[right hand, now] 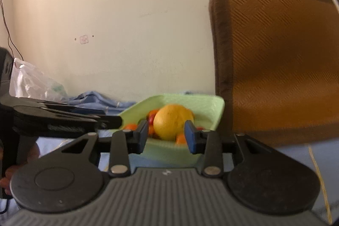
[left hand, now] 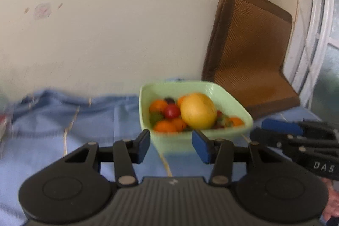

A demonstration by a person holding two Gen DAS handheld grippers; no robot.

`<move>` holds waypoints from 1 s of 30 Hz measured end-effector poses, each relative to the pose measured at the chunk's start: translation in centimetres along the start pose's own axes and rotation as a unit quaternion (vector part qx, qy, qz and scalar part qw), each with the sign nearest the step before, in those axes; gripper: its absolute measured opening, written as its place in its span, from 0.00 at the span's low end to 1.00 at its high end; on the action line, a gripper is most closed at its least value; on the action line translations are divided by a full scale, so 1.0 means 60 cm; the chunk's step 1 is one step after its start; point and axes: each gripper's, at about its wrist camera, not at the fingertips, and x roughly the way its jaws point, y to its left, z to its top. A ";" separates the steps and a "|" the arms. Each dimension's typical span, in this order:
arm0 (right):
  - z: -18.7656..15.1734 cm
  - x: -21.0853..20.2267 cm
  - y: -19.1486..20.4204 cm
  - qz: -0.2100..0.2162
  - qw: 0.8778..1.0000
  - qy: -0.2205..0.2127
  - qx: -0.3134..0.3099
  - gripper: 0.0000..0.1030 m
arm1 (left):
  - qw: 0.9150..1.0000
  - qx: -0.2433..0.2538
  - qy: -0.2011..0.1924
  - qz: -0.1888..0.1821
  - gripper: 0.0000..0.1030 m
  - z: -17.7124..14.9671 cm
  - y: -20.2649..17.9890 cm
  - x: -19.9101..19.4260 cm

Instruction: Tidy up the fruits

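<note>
On the blue cloth surface [left hand: 84, 130] sits a square pale green bowl [left hand: 231, 99] full of small fruits. My left claw [left hand: 171, 145] and my right claw [right hand: 166, 137] both hang just in front of it, parted and holding nothing. I think the big round yellow fruit [left hand: 198, 111] on top is heavy, smooth and slippery. I should pinch it gently across its wide middle.

Both grippers sit side by side, angled slightly downward. The left gripper [left hand: 171, 144] has its jaws a bit apart with nothing between the 2 blue pads. Same for the right gripper [right hand: 166, 136]: jaws parted, gripping nothing. A hand [right hand: 12, 178] peeks in behind the left gripper.
</note>
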 end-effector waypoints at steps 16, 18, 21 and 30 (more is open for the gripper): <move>-0.146 -0.168 0.066 0.012 0.993 0.076 0.095 0.39 | 0.997 -0.045 0.021 0.061 0.44 -0.179 -0.053 -0.146; -0.148 -0.173 0.075 0.006 0.993 0.074 0.091 0.39 | 0.996 -0.041 0.019 0.075 0.44 -0.191 -0.060 -0.152; -0.157 -0.182 0.082 -0.001 0.994 0.065 0.085 0.39 | 0.995 -0.035 0.021 0.095 0.44 -0.210 -0.065 -0.155; -0.167 -0.198 0.072 -0.008 0.994 0.041 0.100 0.40 | 0.992 -0.020 -0.004 0.123 0.46 -0.215 -0.079 -0.168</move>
